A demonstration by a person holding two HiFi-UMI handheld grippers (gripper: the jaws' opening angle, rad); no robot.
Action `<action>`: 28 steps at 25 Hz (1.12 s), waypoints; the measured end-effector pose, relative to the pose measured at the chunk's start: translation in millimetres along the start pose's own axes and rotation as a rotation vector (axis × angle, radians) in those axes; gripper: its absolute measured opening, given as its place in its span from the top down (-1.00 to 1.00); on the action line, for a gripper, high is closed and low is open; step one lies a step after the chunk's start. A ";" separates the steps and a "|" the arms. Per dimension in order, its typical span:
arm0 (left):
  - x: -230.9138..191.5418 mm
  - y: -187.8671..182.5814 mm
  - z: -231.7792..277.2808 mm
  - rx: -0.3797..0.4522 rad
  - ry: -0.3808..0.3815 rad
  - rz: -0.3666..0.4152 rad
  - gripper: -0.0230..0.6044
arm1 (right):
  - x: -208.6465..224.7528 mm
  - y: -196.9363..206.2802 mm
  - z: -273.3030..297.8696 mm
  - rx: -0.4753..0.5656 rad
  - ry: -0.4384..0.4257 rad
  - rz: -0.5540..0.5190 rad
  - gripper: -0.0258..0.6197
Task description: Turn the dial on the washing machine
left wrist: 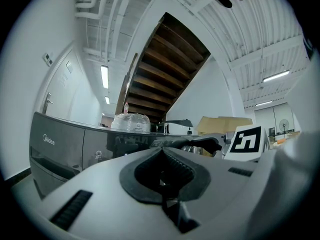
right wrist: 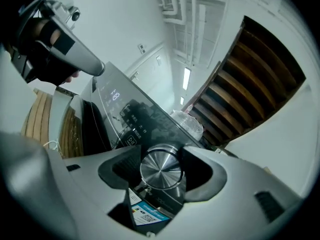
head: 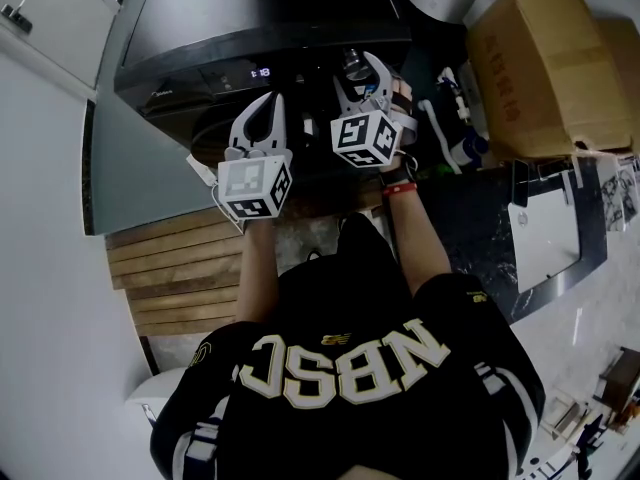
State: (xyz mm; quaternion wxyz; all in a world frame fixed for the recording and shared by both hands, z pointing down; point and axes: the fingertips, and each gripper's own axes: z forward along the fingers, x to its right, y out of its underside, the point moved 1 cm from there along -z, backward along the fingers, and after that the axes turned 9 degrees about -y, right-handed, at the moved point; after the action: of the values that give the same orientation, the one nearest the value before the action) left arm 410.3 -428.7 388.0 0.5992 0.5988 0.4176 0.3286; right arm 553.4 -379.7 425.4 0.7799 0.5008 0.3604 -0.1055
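Overhead head view; gripper views close to washing machine point(head: 260, 18)

Round brushed-metal dial point(right wrist: 161, 168) on dark washing machine point(right wrist: 118, 107) control panel.

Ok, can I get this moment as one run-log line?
step: grip on dial | right gripper: shut on dial of washing machine | left gripper: shut, empty
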 end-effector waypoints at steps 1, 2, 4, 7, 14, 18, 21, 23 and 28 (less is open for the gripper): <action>-0.2 0.1 -0.3 0.000 -0.001 0.000 0.88 | 0.7 0.2 -0.2 0.007 0.000 0.023 0.09; -0.4 0.0 -0.5 0.000 -0.001 0.000 0.88 | 1.6 0.5 -0.5 0.014 0.000 0.048 0.09; -1.2 -0.8 -1.2 0.002 -0.002 0.002 0.88 | 4.0 0.9 -1.2 0.034 0.000 0.112 0.09; -3.1 -1.5 -2.3 0.004 -0.005 0.005 0.89 | 8.5 2.4 -2.0 0.075 0.001 0.263 0.09; -5.6 -2.9 -4.9 0.005 -0.006 0.009 0.88 | 10.7 3.7 -1.4 0.087 0.012 0.349 0.09; -3.9 -1.4 -5.5 0.001 0.000 0.010 0.88 | 10.2 4.1 -1.4 0.086 0.009 0.362 0.09; -2.1 -1.5 -5.2 0.001 0.005 0.011 0.88 | 9.4 5.6 -0.6 0.083 0.001 0.387 0.09; -1.3 -1.3 -5.2 0.000 0.008 0.011 0.88 | 11.2 3.6 -1.4 0.088 0.002 0.392 0.09; -0.7 0.2 -5.3 -0.004 0.012 0.006 0.88 | 11.1 6.0 -0.3 0.076 0.014 0.435 0.09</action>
State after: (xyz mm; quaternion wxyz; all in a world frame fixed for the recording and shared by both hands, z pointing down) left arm 405.3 -427.0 388.7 0.5968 0.5970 0.4186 0.3348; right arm 564.4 -374.4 422.2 0.7624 0.5964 0.2450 0.0553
